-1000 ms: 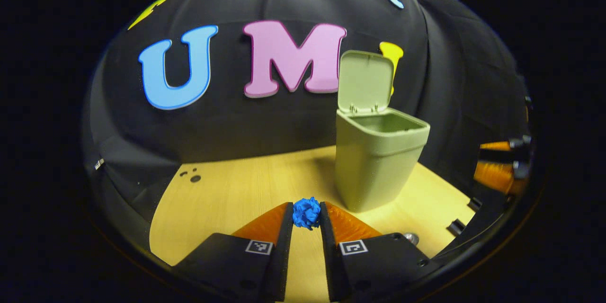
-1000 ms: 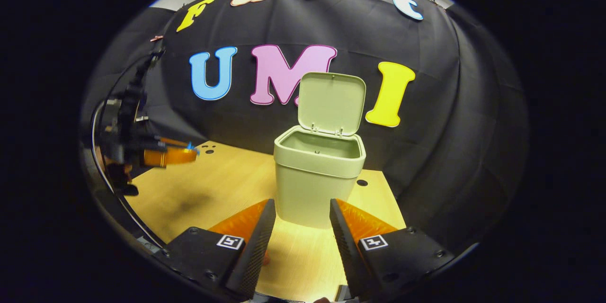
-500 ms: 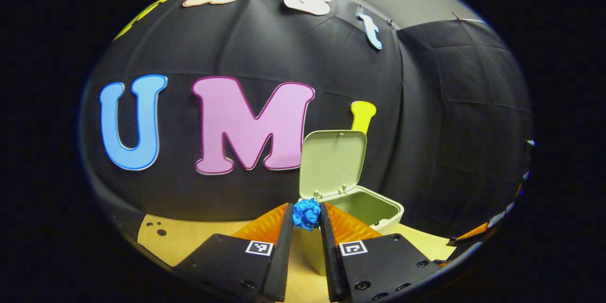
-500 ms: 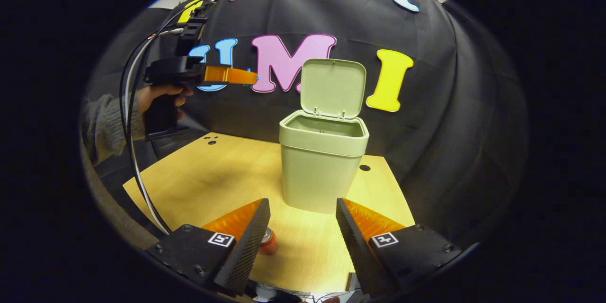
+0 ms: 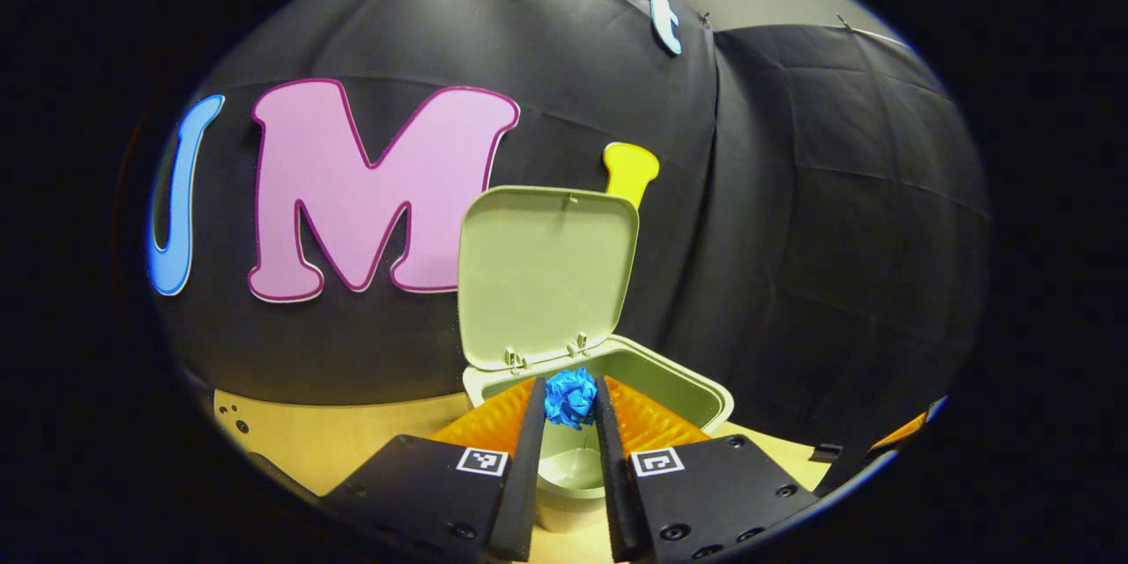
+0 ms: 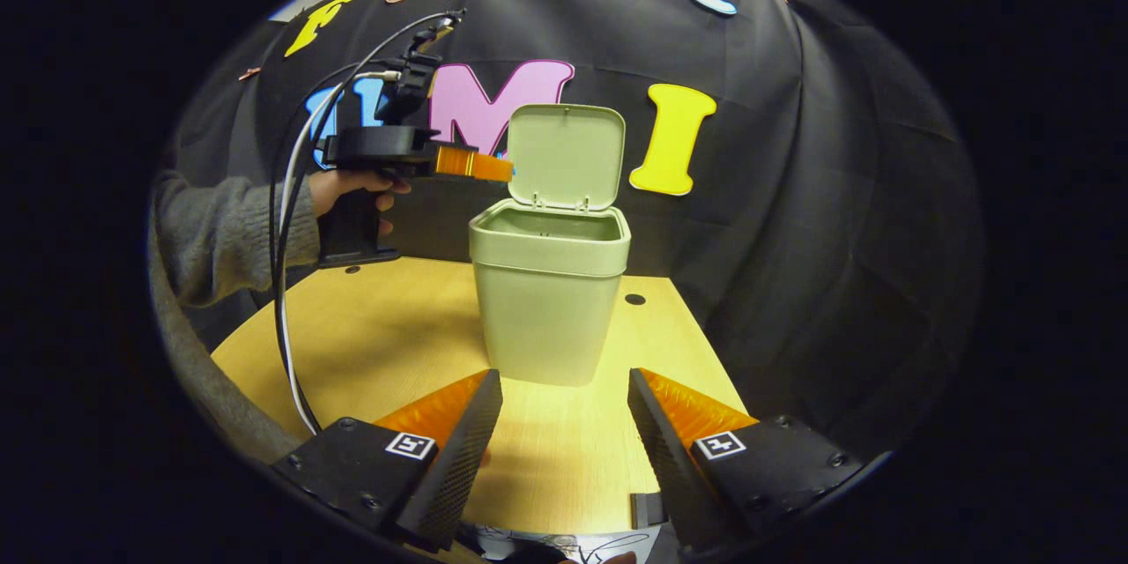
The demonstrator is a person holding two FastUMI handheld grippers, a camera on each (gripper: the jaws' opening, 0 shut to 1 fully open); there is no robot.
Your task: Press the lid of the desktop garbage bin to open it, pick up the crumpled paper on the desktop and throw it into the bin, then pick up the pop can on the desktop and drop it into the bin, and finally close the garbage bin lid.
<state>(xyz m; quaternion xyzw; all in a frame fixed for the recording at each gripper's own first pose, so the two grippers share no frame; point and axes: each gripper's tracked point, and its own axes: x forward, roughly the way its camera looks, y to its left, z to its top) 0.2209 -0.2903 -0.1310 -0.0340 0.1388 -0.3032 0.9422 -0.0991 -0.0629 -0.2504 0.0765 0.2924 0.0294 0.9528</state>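
In the left gripper view, we find the left gripper (image 5: 570,401) closed to a narrow gap, both fingers pressing on the blue crumpled paper (image 5: 570,397) at their tips. The paper hangs over the open mouth of the green bin (image 5: 687,388), just in front of the hinges. The lid (image 5: 546,273) stands upright behind it.

In the right gripper view, we note the right gripper (image 6: 564,392) spread wide and holding nothing, low over the pale wooden tabletop (image 6: 388,344). Beyond its tips the bin (image 6: 548,300) stands on the tabletop, lid (image 6: 567,154) raised. A small dark hole (image 6: 634,299) marks the wood just right of the bin.

Farther left, a hand (image 6: 352,187) in a grey sleeve (image 6: 233,233) holds the left gripper (image 6: 498,167) level above the bin's left rim, with cables (image 6: 295,220) trailing down from it. A black cloth wall (image 6: 811,194) closes the booth behind.
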